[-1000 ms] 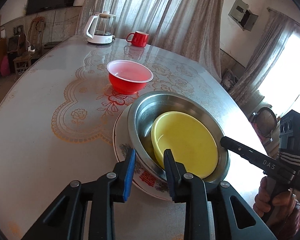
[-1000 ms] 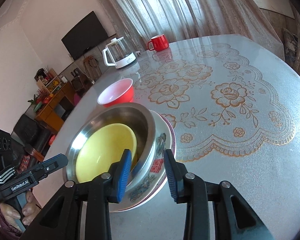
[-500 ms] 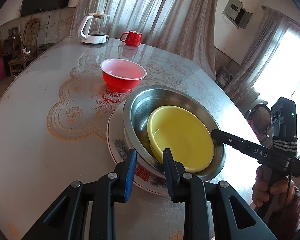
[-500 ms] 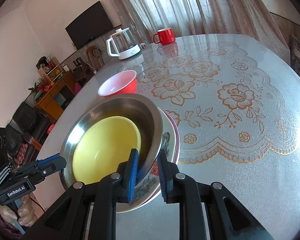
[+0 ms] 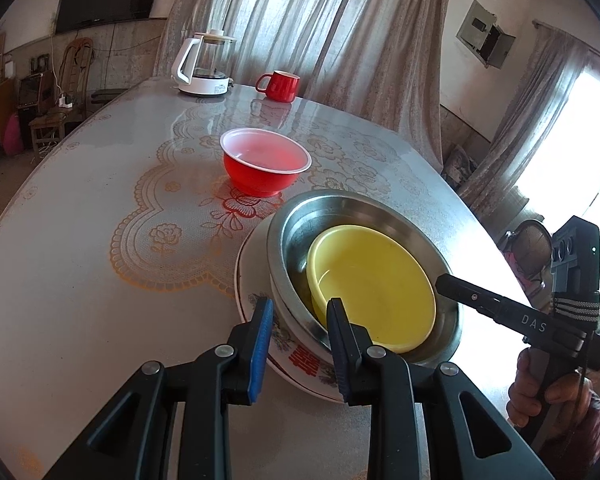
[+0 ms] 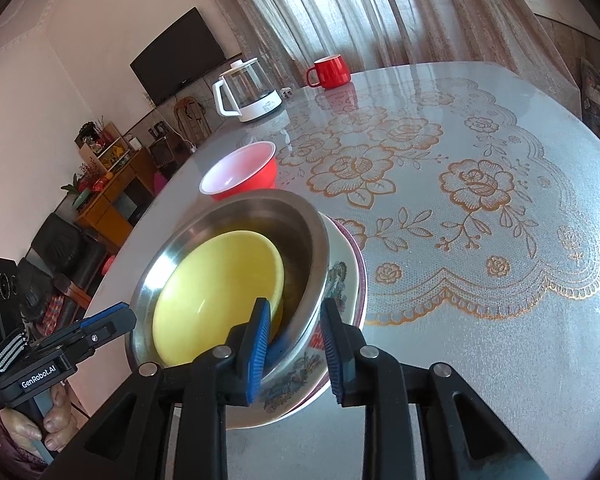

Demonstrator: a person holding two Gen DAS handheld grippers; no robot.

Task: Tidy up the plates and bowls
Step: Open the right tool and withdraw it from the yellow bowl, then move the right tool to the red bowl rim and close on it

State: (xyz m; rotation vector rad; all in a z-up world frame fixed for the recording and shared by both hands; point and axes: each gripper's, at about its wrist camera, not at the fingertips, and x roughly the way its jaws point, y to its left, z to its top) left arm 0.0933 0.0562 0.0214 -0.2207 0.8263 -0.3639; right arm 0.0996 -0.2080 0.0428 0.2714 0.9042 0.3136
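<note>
On the lace-patterned desk (image 5: 80, 240) stand three bowls and one plate — a lone red plastic bowl (image 5: 265, 166), then a shallow yellow plastic bowl (image 5: 374, 286) nested in a round steel bowl (image 5: 300, 220) atop a floral china plate (image 5: 256, 280) — with one glass kettle (image 5: 204, 66) and one red mug (image 5: 280, 85) beyond. The left hand-held gripper (image 5: 300, 312) straddles the steel bowl's near rim, jaws spread; the right hand-held gripper (image 6: 294, 318) straddles its opposite rim, parted too. Only the right wrist view shows the plate's maroon edge and a wooden cabinet (image 6: 112, 184); only the left, a bright window (image 5: 572, 148).
</note>
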